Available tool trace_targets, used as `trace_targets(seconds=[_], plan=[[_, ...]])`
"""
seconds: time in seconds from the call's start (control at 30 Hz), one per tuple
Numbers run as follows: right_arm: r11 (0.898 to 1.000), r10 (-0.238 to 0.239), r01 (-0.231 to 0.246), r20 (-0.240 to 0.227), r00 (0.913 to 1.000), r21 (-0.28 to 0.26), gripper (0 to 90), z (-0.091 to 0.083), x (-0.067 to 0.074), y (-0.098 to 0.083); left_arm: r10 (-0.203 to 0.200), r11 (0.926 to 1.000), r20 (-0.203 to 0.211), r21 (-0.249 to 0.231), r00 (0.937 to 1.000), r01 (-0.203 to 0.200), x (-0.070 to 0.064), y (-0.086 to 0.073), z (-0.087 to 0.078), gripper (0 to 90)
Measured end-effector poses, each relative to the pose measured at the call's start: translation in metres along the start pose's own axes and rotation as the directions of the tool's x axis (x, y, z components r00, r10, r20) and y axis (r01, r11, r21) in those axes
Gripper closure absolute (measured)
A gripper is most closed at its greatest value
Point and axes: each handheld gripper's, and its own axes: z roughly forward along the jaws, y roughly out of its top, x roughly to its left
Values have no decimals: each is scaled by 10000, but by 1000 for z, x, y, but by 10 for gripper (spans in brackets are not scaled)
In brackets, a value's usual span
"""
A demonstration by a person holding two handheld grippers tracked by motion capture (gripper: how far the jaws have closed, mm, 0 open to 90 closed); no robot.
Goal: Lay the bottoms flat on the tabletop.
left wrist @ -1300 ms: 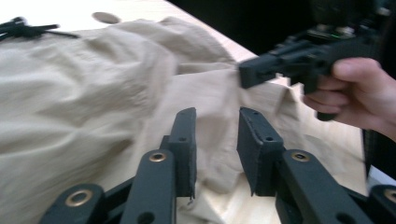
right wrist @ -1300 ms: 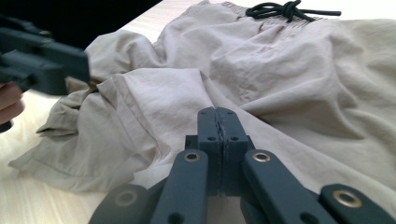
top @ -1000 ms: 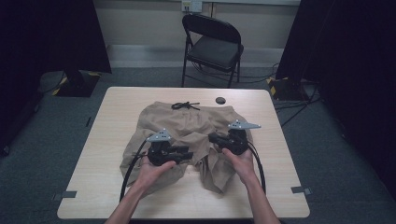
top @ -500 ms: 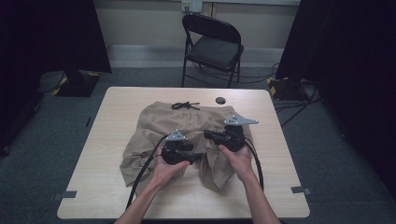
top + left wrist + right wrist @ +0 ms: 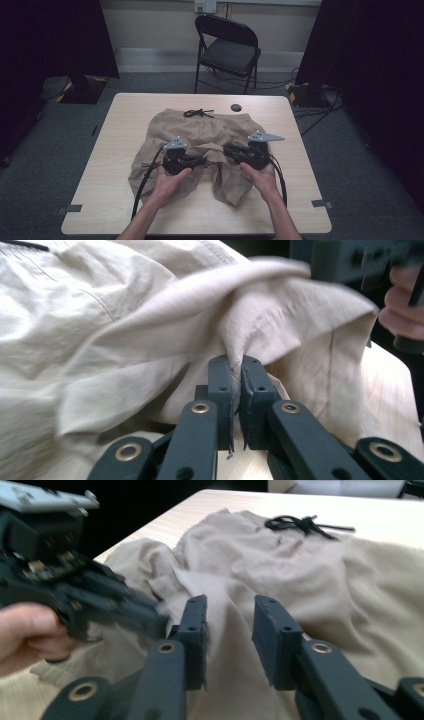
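Tan shorts (image 5: 200, 132) with a black drawstring (image 5: 198, 113) lie crumpled in the middle of the table. My left gripper (image 5: 202, 161) has just been closing, and in the left gripper view it (image 5: 237, 375) is shut on a raised fold of the shorts (image 5: 150, 315). My right gripper (image 5: 226, 150) faces it from the right. Its jaws have just been opening, and in the right gripper view it (image 5: 230, 615) stands open with a ridge of the shorts (image 5: 300, 580) running up between the jaws, unpressed. The two grippers nearly meet over the cloth.
The light wooden table (image 5: 115, 150) has bare room on all sides of the shorts. A small black round thing (image 5: 236, 107) lies near the far edge. A black folding chair (image 5: 227, 47) stands behind the table. Cables trail from both grippers toward the front edge.
The left gripper slid toward the right one, then drew back a little to the left, and now pinches a fold. The right gripper kept its place and its jaws have parted.
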Motion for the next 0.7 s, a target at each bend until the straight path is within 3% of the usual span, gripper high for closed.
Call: trace_targets(seconds=[0.2, 0.3, 0.43, 0.5, 0.7], plan=[[9994, 345, -344, 189, 9992, -66, 665, -25, 5, -31, -2, 9998, -20, -193, 10000, 1, 2, -3, -19, 852], [9980, 323, -337, 257, 9991, 542, 644, -32, 11, -54, -37, 9998, 51, -209, 10000, 38, 1, -5, -24, 852], [9916, 389, -435, 404, 9984, 1214, 522, -37, 15, -83, 52, 9998, 75, -217, 10000, -50, 1, -6, -27, 851], [9883, 435, -544, 782, 9960, 1423, 478, -41, 15, -90, 28, 9997, 79, -253, 10000, -26, 1, -6, -29, 851], [9804, 481, -666, 1022, 9936, 1852, 449, -54, 15, -109, -6, 9996, 119, -277, 9999, 9, 2, -8, -31, 851]])
